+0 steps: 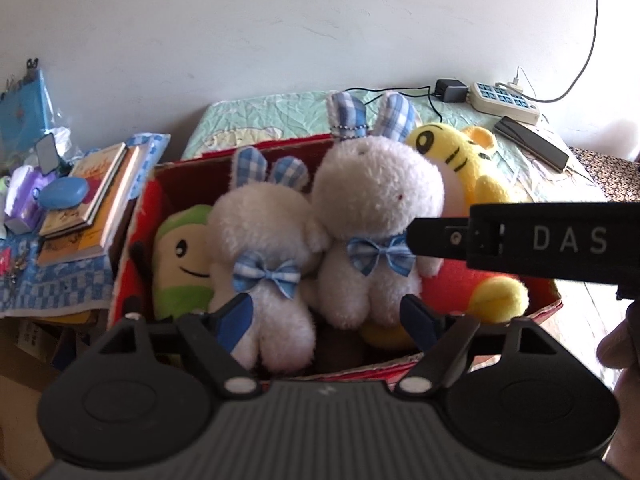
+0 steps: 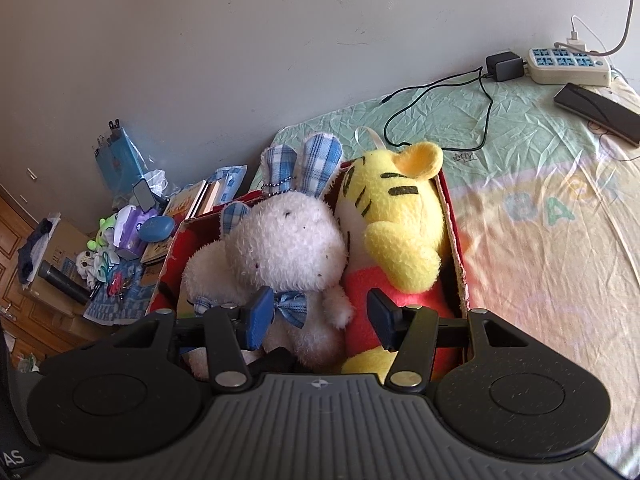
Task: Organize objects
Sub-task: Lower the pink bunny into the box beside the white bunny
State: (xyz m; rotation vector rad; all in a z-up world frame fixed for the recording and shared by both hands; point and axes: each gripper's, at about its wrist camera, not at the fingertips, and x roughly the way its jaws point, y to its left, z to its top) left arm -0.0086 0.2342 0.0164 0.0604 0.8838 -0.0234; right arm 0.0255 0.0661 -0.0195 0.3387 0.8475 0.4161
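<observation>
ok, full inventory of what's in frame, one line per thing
box: 1, red, on the bed
rabbits: 2, white with blue checked ears and bows, side by side in the box
tiger: 1, yellow with red trousers, in the box right of the rabbits
green plush: 1, in the box left of the rabbits
sheet: 1, pale green and peach, under the box
power strip: 1, cream with blue sockets, far corner of the bed
books: small stack, orange, on the cluttered side table
blue case: 1, on the books
left gripper: open, over the rabbits
right gripper: open, over the box
</observation>
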